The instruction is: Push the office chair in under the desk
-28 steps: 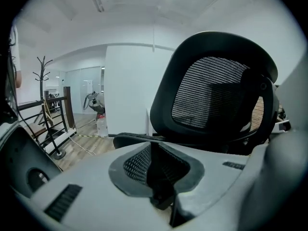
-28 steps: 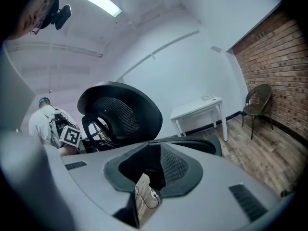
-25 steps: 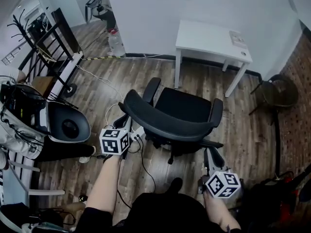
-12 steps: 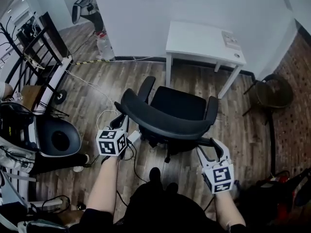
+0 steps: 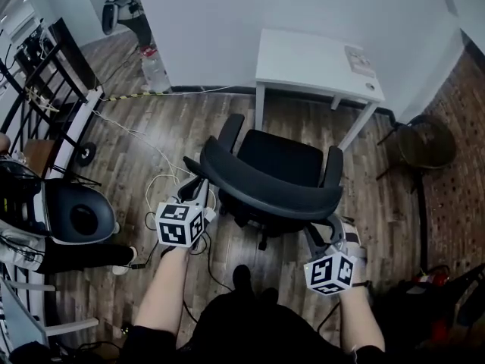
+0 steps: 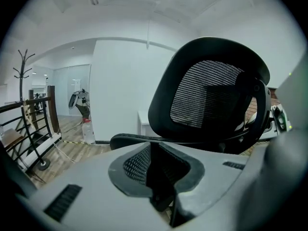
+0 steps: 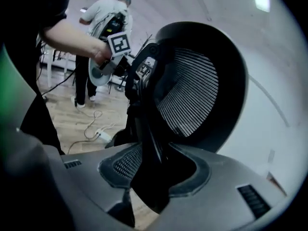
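The black office chair (image 5: 282, 160) stands with its seat facing the white desk (image 5: 314, 58) and a strip of floor between them. My left gripper (image 5: 199, 191) is at the left end of the curved backrest (image 5: 261, 190). In the left gripper view, the left gripper (image 6: 159, 177) is shut on a dark edge of it. My right gripper (image 5: 334, 231) is at the backrest's right end. In the right gripper view, the right gripper (image 7: 154, 177) has its jaws closing on the black backrest frame (image 7: 144, 105), which fills the gap between them.
A black metal rack on wheels (image 5: 47, 61) and a grey round shell seat (image 5: 76, 214) stand at the left. White cables and a power strip (image 5: 161, 179) lie on the wood floor by the left gripper. A dark chair (image 5: 424, 146) stands by the brick wall.
The right gripper came up from below the chair to the backrest's right end, spread wide, then narrowed on the frame. The left gripper stayed at the backrest's left end.
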The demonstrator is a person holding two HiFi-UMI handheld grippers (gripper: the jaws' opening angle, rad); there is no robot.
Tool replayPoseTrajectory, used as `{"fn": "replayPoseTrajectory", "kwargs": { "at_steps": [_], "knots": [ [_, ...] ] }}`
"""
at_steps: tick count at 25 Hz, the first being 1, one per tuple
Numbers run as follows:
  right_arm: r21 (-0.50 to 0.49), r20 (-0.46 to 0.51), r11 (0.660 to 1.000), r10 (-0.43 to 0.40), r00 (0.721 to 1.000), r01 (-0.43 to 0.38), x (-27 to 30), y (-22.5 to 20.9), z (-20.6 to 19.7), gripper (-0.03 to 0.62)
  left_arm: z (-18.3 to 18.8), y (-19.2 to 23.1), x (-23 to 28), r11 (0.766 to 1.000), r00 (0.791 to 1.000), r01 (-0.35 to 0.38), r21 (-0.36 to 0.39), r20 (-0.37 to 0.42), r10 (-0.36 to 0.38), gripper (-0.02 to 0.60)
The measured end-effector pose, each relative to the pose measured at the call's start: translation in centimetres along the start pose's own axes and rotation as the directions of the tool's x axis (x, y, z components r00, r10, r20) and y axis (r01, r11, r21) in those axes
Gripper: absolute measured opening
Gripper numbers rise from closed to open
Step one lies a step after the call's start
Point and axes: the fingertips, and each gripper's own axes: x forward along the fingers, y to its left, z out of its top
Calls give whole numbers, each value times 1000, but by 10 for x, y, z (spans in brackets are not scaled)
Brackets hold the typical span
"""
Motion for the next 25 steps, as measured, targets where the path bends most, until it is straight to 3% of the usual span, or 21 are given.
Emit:
{"fn": "replayPoseTrajectory", "kwargs": {
  "at_steps": [7,10,14,20,25],
  "knots": [
    [-103,-76,993,57,996,-65,25,-19,0,162,18,8,27,998,998,59,18,6,-59,34],
    [-178,-176,971,129,976,-160,36,-23,-9,146,22,8,40,995,995,96,17,4,-96,35],
    [-156,-264,956,203,943,-250,45,-30,-13,124,27,9,55,993,993,119,25,3,-119,34],
    [-127,-180,968,193,964,-218,45,-42,-18,123,36,3,67,995,995,102,19,-2,-102,32],
    [-146,-166,954,237,957,-262,42,-41,-22,117,35,-1,68,998,998,55,24,-12,-54,18]
  ]
}}
